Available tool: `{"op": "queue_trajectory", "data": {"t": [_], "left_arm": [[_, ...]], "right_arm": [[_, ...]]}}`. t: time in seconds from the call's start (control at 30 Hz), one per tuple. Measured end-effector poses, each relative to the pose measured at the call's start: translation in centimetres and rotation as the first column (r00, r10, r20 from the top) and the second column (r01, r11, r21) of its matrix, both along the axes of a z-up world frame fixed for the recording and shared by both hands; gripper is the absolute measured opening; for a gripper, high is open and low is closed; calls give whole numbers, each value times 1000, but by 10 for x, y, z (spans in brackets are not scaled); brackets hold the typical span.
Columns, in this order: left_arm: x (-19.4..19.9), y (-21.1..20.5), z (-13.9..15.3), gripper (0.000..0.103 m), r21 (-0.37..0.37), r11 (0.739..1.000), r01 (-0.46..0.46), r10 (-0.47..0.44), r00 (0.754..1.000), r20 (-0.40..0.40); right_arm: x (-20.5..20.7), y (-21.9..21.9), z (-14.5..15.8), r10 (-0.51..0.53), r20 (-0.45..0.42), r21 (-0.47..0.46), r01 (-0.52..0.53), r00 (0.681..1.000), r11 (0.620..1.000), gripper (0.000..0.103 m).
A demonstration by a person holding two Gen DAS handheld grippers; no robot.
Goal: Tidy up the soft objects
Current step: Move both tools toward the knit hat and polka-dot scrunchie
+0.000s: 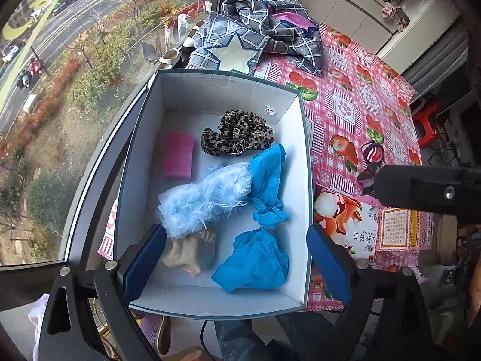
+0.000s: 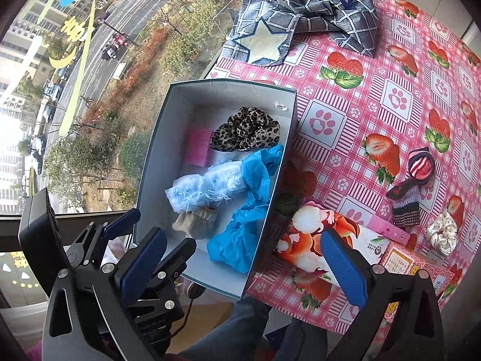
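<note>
A white-lined box (image 1: 305, 162) (image 2: 287, 138) sits at the table's window edge. Inside lie a leopard scrunchie (image 1: 237, 134) (image 2: 245, 134), a pink sponge-like pad (image 1: 178, 158) (image 2: 197, 147), a fluffy pale-blue item (image 1: 207, 198) (image 2: 207, 188), crumpled blue covers (image 1: 255, 261) (image 2: 237, 243) and a beige sock (image 1: 189, 251) (image 2: 195, 221). My left gripper (image 1: 237, 266) is open and empty above the box's near end. My right gripper (image 2: 245, 266) is open and empty over the box's near right corner. A striped dark sock (image 2: 410, 189) (image 1: 371, 162) and a white dotted scrunchie (image 2: 442, 233) lie on the table to the right.
A checked grey cloth with a star patch (image 1: 258, 42) (image 2: 300, 18) is piled at the table's far side. A tissue pack with a cartoon print (image 1: 345, 225) (image 2: 315, 249) and a pink printed box (image 1: 396, 228) (image 2: 415, 266) lie right of the box. A window runs along the left.
</note>
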State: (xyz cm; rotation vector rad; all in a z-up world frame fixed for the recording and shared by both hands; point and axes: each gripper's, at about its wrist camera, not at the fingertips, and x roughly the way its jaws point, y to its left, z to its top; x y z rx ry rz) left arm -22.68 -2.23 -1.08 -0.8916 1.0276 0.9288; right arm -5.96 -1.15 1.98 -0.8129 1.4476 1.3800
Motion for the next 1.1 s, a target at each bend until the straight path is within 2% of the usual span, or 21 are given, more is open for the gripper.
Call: {"op": "queue_trajectory", "data": {"t": [0.23,0.33,0.4,0.57,0.77,0.93,1.1], "left_arm": [[50,0,9,96,1,994,114,-114,993,-19],[77,-2,8,96,-5,985,171,-171,983,-74],[94,-2,7,96,-16,978,206,-207,975,-81],[141,4,7,96,-81,960,268,-272,962,-41],[204,14,-9,96,-209,927,312,-316,949,15],[248,21,-38,96,-314,900,302,-315,949,10],[280,29,-68,96,-394,884,250,-285,958,-32]], "right_arm": [[57,-23,9,-112,-22,6,112,994,994,103],[93,-38,14,-186,-36,5,186,982,983,103],[119,-51,15,-243,-40,-1,243,969,970,103],[188,-88,16,-394,-40,-5,394,918,919,103],[261,-141,-5,-555,-28,-55,553,831,831,103],[295,-175,-35,-635,-30,-118,628,772,769,103],[311,-193,-68,-673,-36,-182,658,739,731,103]]}}
